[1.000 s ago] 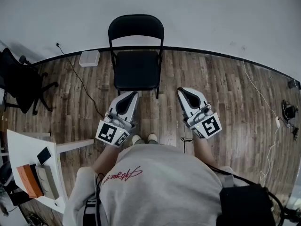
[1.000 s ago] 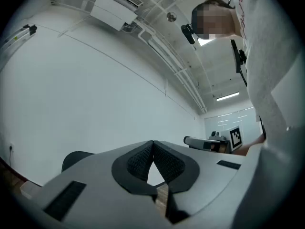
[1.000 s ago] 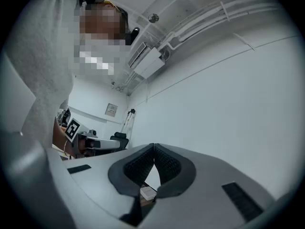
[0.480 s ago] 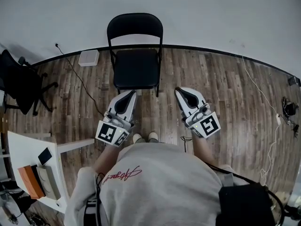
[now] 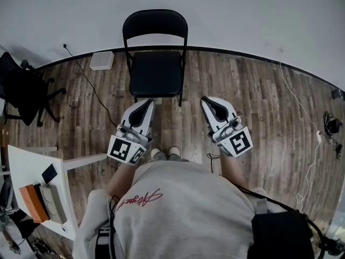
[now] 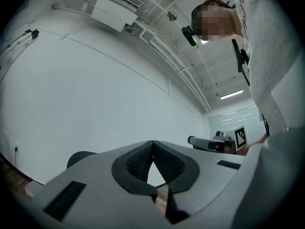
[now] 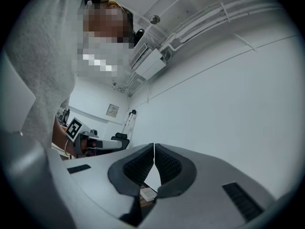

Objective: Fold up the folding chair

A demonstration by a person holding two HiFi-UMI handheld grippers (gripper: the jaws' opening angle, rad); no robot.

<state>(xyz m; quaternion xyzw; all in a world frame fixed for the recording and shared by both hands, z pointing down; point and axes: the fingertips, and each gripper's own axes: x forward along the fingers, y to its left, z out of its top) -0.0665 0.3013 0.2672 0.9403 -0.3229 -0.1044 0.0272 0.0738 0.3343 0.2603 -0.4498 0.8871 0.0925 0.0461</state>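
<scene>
The black folding chair point(image 5: 156, 72) stands unfolded on the wood floor with its back against the white wall. Its seat faces me. In the head view my left gripper point(image 5: 146, 102) is held in the air just short of the seat's front left corner, and it is shut with nothing in it. My right gripper point(image 5: 207, 100) hovers to the right of the seat's front edge, also shut and empty. The left gripper view shows the jaws point(image 6: 152, 142) pressed together, with the chair's backrest point(image 6: 78, 157) low at the left. In the right gripper view the jaws point(image 7: 154, 145) meet as well.
A black office chair point(image 5: 24, 90) stands at the left. A white box point(image 5: 101, 60) lies by the wall, with a cable point(image 5: 89, 88) running across the floor. A white table point(image 5: 32, 171) with small items is at lower left. More cables point(image 5: 302, 123) trail at the right.
The head view has tipped slightly, so the chair sits a little higher in the picture. Both grippers stay shut and in about the same place.
</scene>
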